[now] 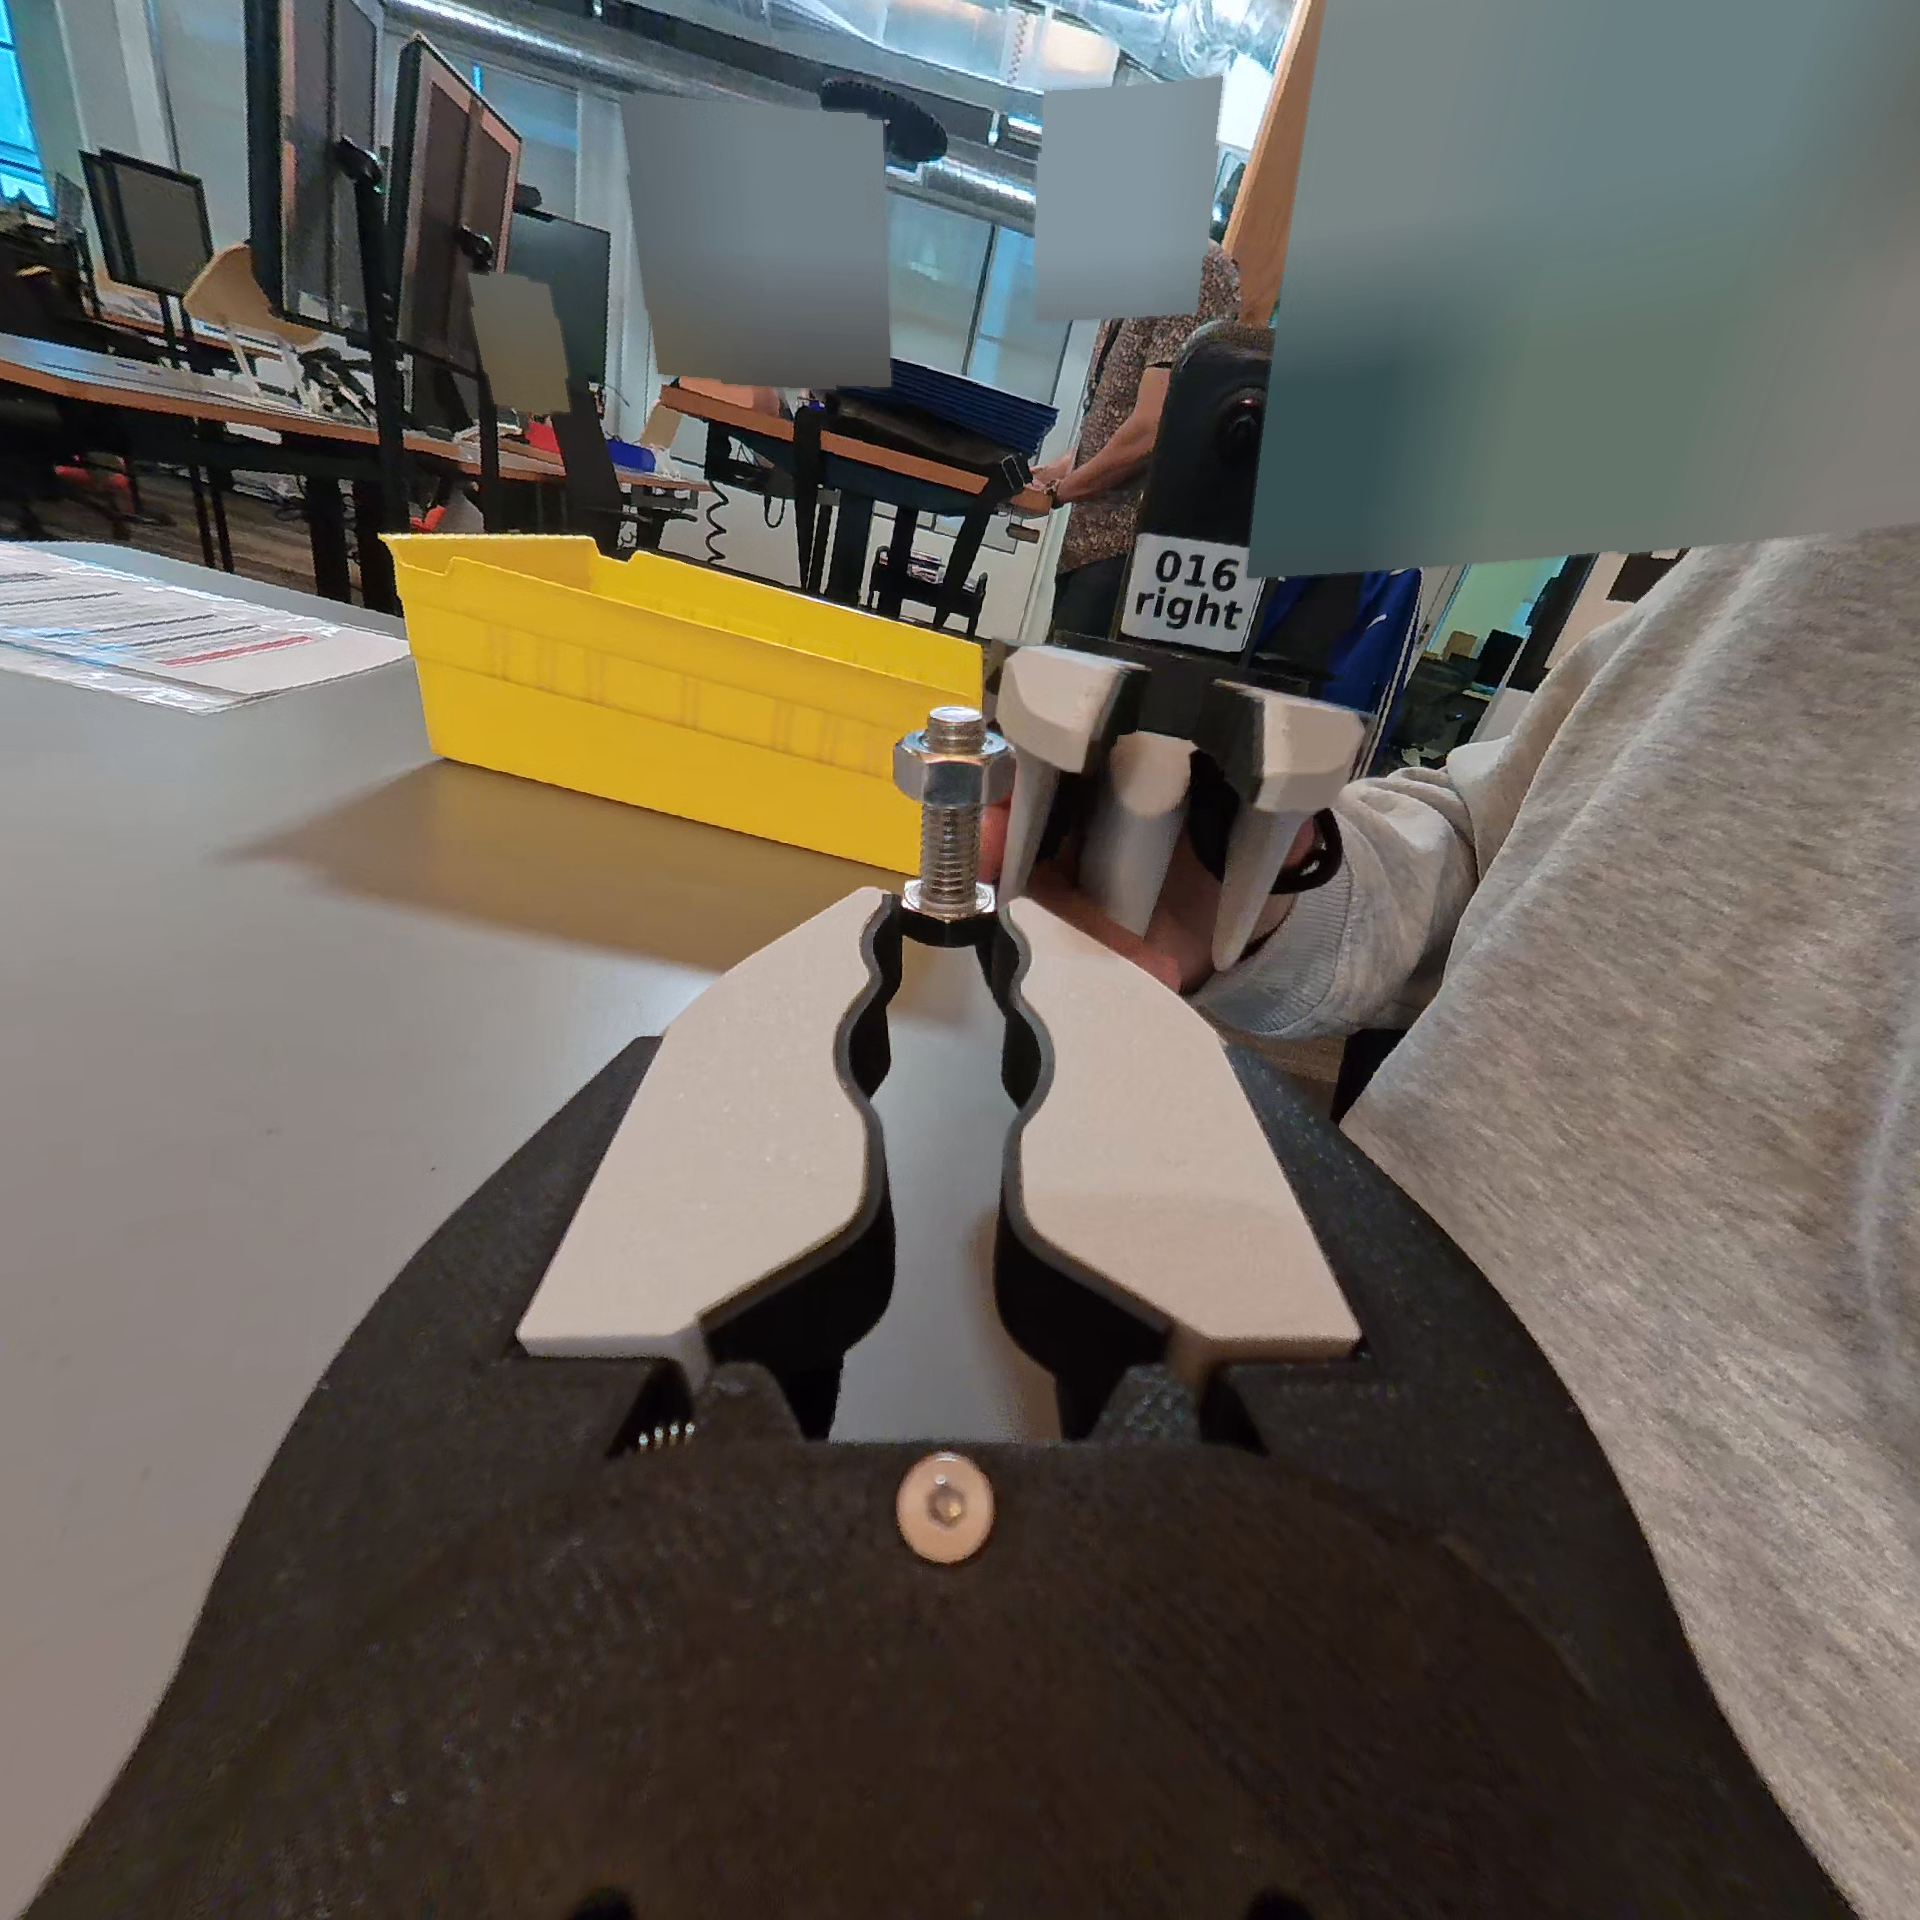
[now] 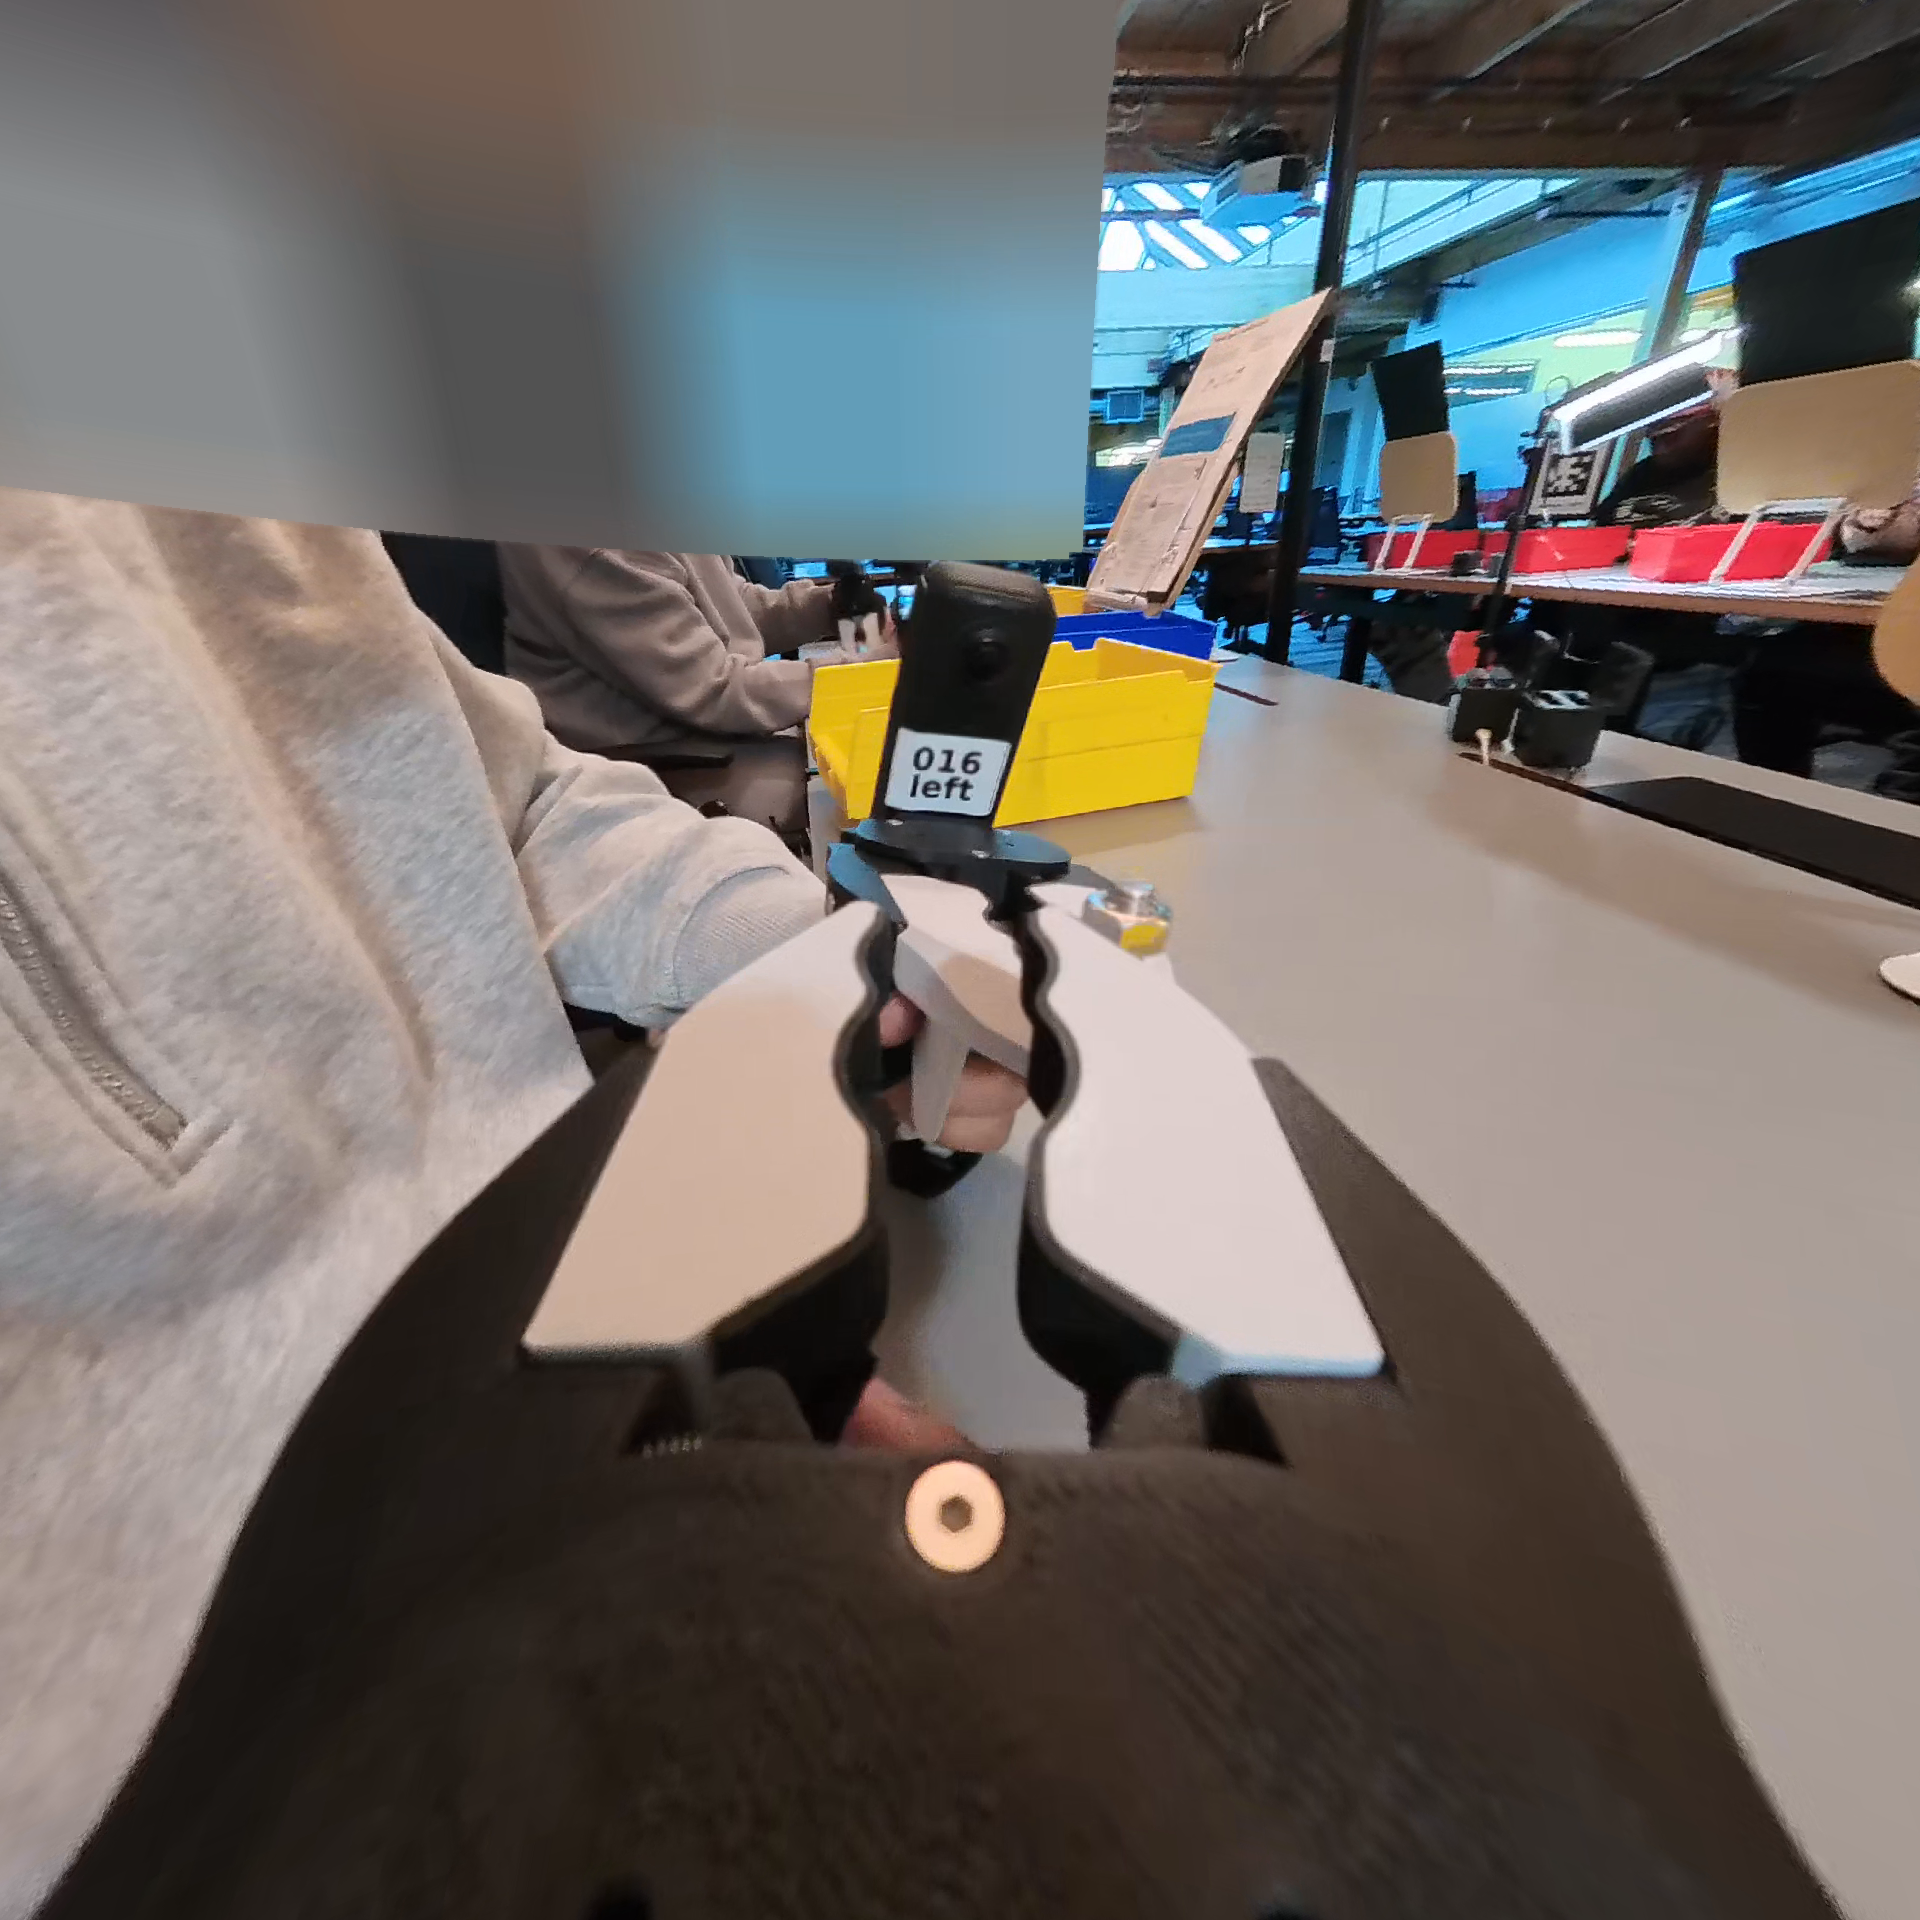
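My left gripper (image 1: 945,912) is shut on the head of a steel bolt (image 1: 948,842), holding it upright above the grey table (image 1: 260,1039). A hex nut (image 1: 951,764) sits on the thread near the bolt's top. My right gripper (image 1: 1122,925) is just right of the bolt, fingers pointing down and apart, and is empty. In the right wrist view my right gripper (image 2: 961,920) is open. The left gripper's black camera mount (image 2: 977,665) faces it. The nut (image 2: 1127,912) shows just past my right finger (image 2: 1132,1091).
A yellow bin (image 1: 665,707) stands on the table behind the bolt, and also shows in the right wrist view (image 2: 1101,748) with a blue bin (image 2: 1153,629) behind it. A printed sheet (image 1: 156,634) lies far left. A grey-sleeved person (image 1: 1662,1039) is close by. Some 4 cm of space lies between my two pairs of fingers.
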Demonstrator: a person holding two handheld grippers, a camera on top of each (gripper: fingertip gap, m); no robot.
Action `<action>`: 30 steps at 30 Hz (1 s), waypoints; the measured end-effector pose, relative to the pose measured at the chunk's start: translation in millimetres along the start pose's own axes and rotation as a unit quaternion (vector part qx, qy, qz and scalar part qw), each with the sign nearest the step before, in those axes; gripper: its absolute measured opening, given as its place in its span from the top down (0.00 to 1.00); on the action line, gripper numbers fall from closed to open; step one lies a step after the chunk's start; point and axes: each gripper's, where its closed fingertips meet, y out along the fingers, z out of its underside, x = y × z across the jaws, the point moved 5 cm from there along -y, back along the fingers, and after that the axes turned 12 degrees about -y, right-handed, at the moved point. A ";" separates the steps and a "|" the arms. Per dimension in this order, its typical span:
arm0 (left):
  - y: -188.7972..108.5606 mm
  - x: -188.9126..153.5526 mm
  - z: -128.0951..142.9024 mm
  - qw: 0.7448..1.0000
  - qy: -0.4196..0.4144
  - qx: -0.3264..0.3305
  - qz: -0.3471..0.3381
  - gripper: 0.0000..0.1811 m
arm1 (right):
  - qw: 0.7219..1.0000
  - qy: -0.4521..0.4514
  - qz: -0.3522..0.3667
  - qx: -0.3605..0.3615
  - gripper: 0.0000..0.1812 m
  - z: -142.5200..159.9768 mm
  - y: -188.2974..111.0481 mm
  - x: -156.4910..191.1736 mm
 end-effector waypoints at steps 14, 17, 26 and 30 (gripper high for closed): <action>0.4 -0.9 0.1 1.000 0.002 0.001 0.002 0.91 | 1.000 -0.010 0.006 0.006 0.85 3.3 1.8 -0.5; 0.5 -0.7 0.0 1.000 0.001 0.001 0.001 0.91 | 1.000 -0.005 0.017 0.001 0.86 2.2 -0.1 -3.8; 0.7 -0.9 0.1 1.000 0.002 0.001 0.002 0.91 | 1.000 0.001 0.015 0.001 0.73 4.7 3.7 -2.7; 1.1 -0.9 0.3 1.000 0.003 0.002 0.001 0.91 | 1.000 0.003 0.005 0.001 0.84 2.5 1.9 -1.4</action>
